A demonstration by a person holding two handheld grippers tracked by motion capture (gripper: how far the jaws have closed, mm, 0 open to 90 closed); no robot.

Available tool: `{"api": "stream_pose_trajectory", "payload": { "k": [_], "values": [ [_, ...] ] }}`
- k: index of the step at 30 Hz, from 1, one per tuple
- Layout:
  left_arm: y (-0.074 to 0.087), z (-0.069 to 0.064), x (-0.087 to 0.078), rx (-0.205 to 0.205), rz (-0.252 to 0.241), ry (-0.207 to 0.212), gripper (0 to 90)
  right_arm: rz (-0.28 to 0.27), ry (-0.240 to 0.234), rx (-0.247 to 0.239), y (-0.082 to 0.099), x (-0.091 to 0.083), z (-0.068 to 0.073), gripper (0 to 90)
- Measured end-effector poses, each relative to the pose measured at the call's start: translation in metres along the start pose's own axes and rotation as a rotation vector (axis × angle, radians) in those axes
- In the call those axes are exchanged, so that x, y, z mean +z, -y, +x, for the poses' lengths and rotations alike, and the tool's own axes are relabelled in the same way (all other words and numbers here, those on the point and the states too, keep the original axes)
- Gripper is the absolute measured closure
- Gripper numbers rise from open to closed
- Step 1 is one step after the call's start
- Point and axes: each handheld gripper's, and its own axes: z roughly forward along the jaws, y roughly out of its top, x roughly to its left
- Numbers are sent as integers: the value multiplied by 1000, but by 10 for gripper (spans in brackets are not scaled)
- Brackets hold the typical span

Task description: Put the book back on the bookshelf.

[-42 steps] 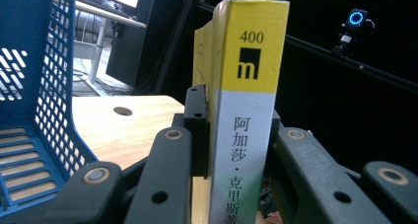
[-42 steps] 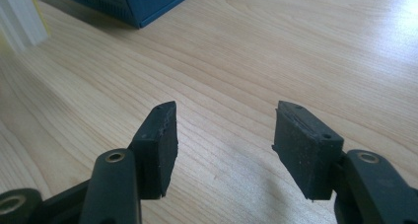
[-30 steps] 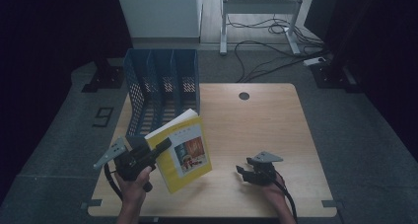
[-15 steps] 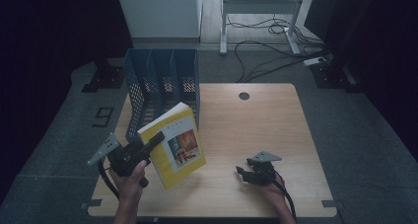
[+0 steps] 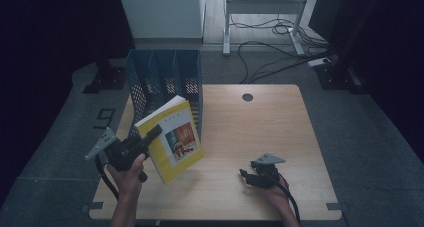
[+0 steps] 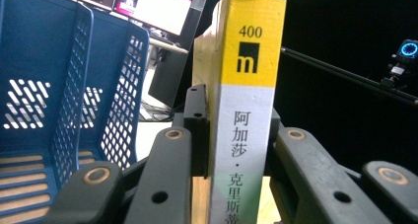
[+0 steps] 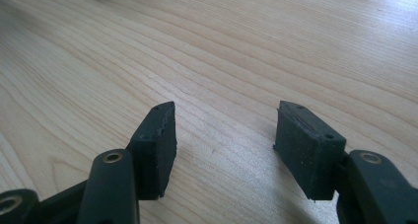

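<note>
Left gripper pinching yellow book beside blue file rack; right gripper spread apart, nothing between, on table.

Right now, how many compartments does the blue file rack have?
3, side by side in the blue file rack at the table's far left edge: left, middle, right. The yellow book hides part of its front.

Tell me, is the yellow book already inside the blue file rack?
Not yet. The left gripper holds the yellow book tilted in front of the blue file rack.
</note>
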Motion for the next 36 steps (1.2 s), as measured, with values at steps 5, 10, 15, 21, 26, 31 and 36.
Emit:
{"api": "stream_pose_trajectory", "payload": {
  "k": [5, 10, 15, 21, 26, 31, 36],
  "values": [
    [-8, 1, 3, 3, -6, -9, 757, -3, -3, 13, 1, -1, -1, 403],
    [-13, 2, 5, 10, -11, -25, 756, -3, -3, 13, 1, -1, -1, 403],
    [-22, 4, 9, 16, -25, -44, 756, -5, -12, 21, 1, -1, -2, 404],
    [-27, 6, 13, 20, -31, -65, 756, -5, -10, 20, 1, -1, -2, 404],
    [-31, 9, 19, 26, -30, -83, 756, -8, -16, 28, 1, -2, -3, 405],
    [-33, 12, 24, 22, -31, -87, 757, -9, -15, 33, 1, -2, -3, 404],
    [-37, 16, 30, 23, -27, -103, 756, -9, -14, 34, 1, -2, -3, 404]
  ]
}}
